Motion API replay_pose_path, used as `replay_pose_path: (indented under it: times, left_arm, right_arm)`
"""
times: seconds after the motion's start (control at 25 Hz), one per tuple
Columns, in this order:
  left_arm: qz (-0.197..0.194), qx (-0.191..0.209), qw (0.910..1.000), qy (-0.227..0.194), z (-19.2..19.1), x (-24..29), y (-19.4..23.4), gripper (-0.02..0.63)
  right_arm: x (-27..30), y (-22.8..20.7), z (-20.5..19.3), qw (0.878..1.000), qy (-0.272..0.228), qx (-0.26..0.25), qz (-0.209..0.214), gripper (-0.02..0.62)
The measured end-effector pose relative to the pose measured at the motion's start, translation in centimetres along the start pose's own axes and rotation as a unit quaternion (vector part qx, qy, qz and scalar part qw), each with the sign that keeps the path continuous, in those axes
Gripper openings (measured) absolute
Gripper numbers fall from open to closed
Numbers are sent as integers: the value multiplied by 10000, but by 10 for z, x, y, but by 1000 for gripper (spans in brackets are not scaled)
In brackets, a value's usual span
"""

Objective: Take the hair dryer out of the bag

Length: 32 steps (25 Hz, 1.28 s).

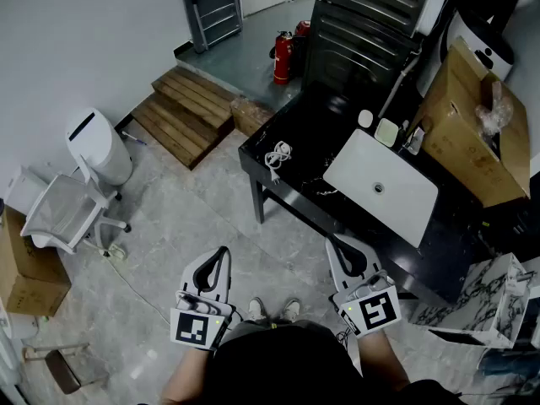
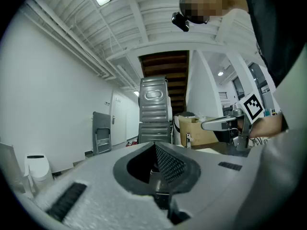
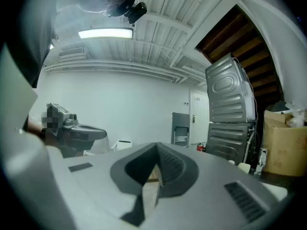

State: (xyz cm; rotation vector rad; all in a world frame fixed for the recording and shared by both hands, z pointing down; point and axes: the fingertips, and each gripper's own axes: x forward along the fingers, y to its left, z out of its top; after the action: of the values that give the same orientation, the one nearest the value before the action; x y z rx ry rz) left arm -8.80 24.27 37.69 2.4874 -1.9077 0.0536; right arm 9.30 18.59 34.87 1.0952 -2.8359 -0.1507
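Both jaw pairs fully together, nothing gripped. Left hand-held gripper: held level over the grey floor, pointing away from the body, well short of the desk. Right hand-held gripper: held level, same heading, tip near the desk's near edge, touching nothing.

Desk: black, set at an angle across the middle of the head view. On top: white basin toward the right, coiled white cable to the left of the basin, apart from it.

Bag: marble-patterned, standing at near right, just beside the desk's right end, well apart from both hand-held grippers. Hair dryer: not made out in any view.

Surroundings: cardboard box at far right, beyond the basin. Red extinguisher on the floor past the desk's far left corner. Wooden steps at far left. White chair at left, near the wall. Shoes between the two hand-held grippers, toes toward the desk.
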Motion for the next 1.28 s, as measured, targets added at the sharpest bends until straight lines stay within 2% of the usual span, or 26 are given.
replay_pose_path:
  times: [0.2, 0.36, 0.72, 0.92, 1.28]
  left_arm:
    - [1, -24, 10000, 22, 1, 4, -13, 21]
    - [64, 19, 10000, 35, 1, 6, -21, 21]
    - [301, 122, 9993, 205, -11, 0, -36, 21]
    - [304, 66, 9989, 356, -22, 10, -28, 21]
    - [-142, -108, 9990, 404, -41, 73, 7, 21]
  right_arm:
    - [-8, -6, -3, 10000, 0, 74, 65, 12]
    - [-13, -12, -9, 9975, -70, 633, 296, 12]
    - [-20, -15, -37, 9956, 56, 721, 593, 12]
    - [-8, -17, -46, 9948, 154, 767, 660, 12]
    - [47, -36, -61, 9949, 545, 727, 442, 12]
